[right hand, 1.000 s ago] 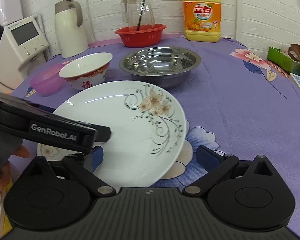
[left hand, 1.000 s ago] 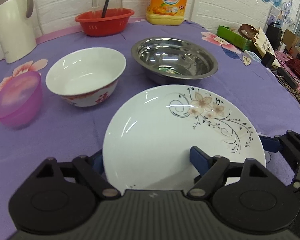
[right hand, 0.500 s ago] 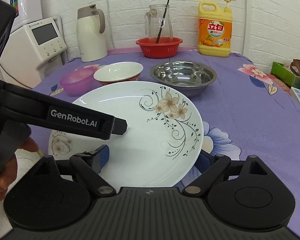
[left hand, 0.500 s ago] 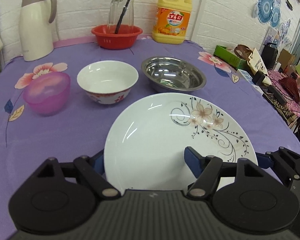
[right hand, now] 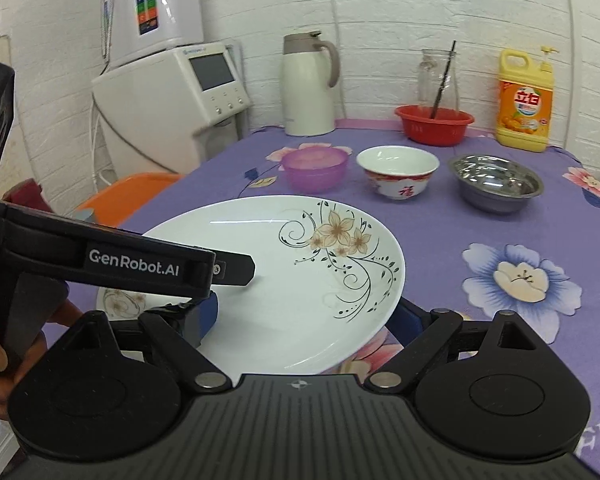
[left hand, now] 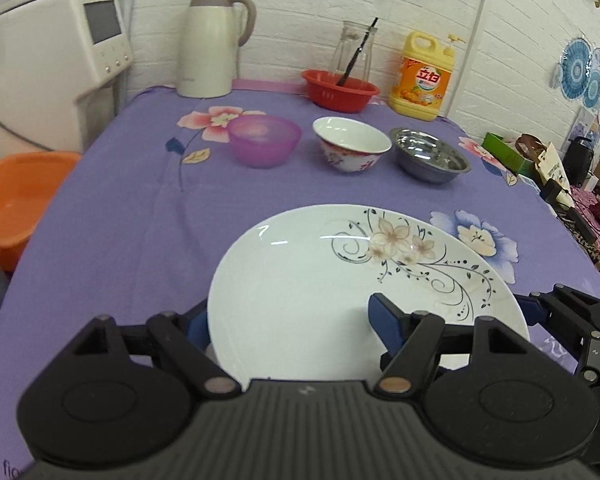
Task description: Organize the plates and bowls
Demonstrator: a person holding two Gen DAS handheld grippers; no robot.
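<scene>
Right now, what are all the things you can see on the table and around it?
flowered plate: 1, white, nearest, lifted and gripped
second plate: 1, white, on the cloth under the lifted one, mostly hidden
purple bowl: 1, left of the bowl row
china bowl: 1, white and red, middle of the row
steel bowl: 1, silver, right of the row
red basket: 1, back, glass jug in it
soap bottle: 1, yellow, back right
thermos: 1, cream, back
tablecloth: 1, purple, flowered
orange tub: 1, beside the table
water dispenser: 1, white, by the wall
left gripper: 1, black, on the plate
right gripper: 1, black, plate edge between fingers
</scene>
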